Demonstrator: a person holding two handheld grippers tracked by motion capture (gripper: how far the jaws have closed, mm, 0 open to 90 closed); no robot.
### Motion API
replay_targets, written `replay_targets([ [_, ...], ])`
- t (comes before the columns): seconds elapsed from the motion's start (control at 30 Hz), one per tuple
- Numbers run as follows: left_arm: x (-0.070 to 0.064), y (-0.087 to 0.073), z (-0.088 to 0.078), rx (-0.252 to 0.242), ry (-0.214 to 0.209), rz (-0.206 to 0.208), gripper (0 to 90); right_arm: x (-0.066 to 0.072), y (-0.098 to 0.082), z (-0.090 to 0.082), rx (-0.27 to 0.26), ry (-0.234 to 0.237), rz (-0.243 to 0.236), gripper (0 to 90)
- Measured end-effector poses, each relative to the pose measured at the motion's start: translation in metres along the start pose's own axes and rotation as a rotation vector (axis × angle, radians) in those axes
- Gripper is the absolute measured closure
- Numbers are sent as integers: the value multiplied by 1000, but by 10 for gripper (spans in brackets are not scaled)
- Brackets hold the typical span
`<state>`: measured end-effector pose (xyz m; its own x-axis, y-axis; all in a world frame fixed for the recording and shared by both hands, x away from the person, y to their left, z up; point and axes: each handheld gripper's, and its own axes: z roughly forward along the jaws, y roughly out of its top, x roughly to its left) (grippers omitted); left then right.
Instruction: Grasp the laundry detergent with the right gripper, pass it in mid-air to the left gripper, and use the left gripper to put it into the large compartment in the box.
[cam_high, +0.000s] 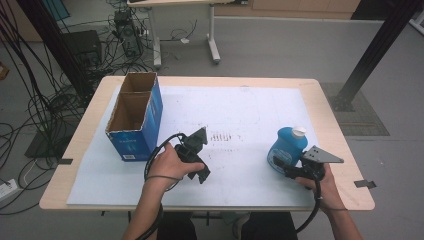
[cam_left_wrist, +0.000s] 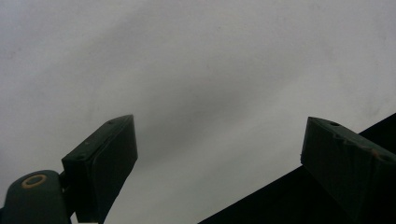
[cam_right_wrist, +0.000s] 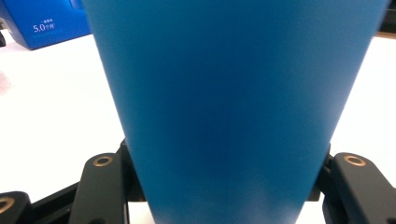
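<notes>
A blue bottle (cam_high: 286, 146) with a white cap (cam_high: 299, 131) stands at the right of the white mat (cam_high: 240, 110). My right gripper (cam_high: 281, 163) is shut on its lower body from the near side. In the right gripper view the bottle (cam_right_wrist: 233, 93) sits between the two black fingers (cam_right_wrist: 105, 182), and my right gripper (cam_right_wrist: 229, 184) clamps its sides. My left gripper (cam_high: 201, 173) is held in a hand near the mat's middle and points down at the mat. Its jaws stand wide apart with nothing between them in the left gripper view, where my left gripper (cam_left_wrist: 224, 144) hangs just over the pale surface.
A blue cardboard box (cam_high: 134, 114) with an open top and two compartments stands at the mat's left; its side (cam_right_wrist: 42, 23) is at the top left of the right gripper view. Cables and a desk's legs (cam_high: 212, 35) lie on the floor beyond the table.
</notes>
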<state>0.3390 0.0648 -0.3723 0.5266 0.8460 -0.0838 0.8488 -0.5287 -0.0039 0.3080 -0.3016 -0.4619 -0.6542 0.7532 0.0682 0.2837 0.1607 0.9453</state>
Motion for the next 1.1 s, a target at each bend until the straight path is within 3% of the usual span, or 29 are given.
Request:
replay_targets([
  [0.63,-3,-3,-7,-14,9,-18,112,-1,-1,0,-7,7,-2,394],
  [1.1,4,0,-12,-29,13,-19,111,-1,-1,0,-11,7,1,393],
])
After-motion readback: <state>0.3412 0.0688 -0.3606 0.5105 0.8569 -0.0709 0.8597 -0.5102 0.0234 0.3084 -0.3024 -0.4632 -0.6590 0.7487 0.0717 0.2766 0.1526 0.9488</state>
